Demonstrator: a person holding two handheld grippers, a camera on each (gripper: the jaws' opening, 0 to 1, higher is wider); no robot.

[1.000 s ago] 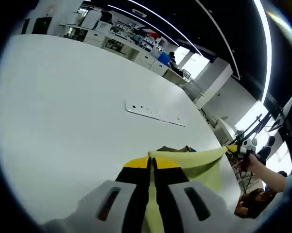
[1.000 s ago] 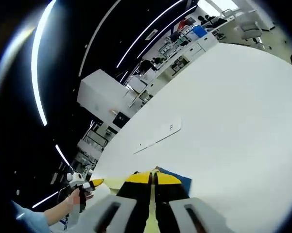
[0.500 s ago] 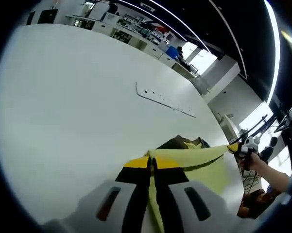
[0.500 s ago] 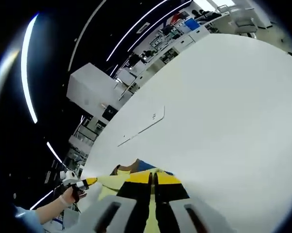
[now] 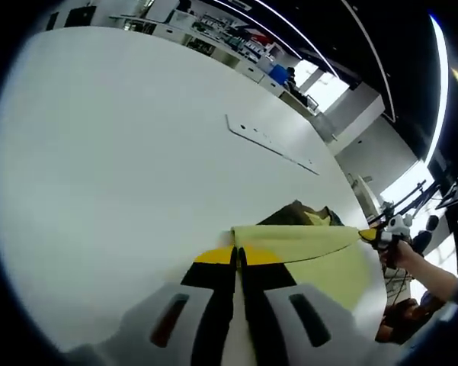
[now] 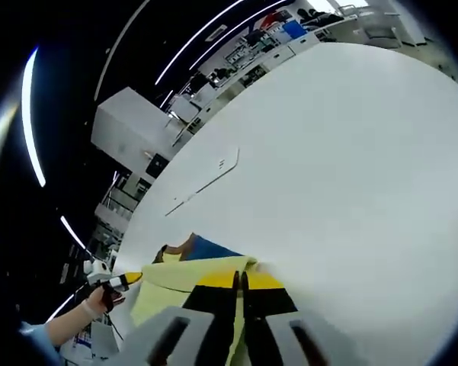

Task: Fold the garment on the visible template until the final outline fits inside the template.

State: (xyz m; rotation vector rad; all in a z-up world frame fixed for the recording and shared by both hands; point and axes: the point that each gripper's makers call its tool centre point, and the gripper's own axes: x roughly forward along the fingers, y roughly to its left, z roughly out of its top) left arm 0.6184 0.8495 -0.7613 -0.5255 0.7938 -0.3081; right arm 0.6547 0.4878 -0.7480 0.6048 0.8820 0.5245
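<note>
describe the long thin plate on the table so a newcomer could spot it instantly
On the big white table, look past the pale yellow garment both grippers hold, toward the far edge. The long white rectangular plate lies flush there, alone, marked by small dark dots.

1. This place is a large open lab or technical office, not a home.
2. A very wide white table [image 5: 122, 175] takes most of the room, with a flat white cover panel [image 6: 202, 184] set into its top.
3. Long thin white ceiling light strips [image 6: 206, 34] run across a dark ceiling.
4. At the far side stand white counters crowded with equipment [image 5: 221, 42].
</note>
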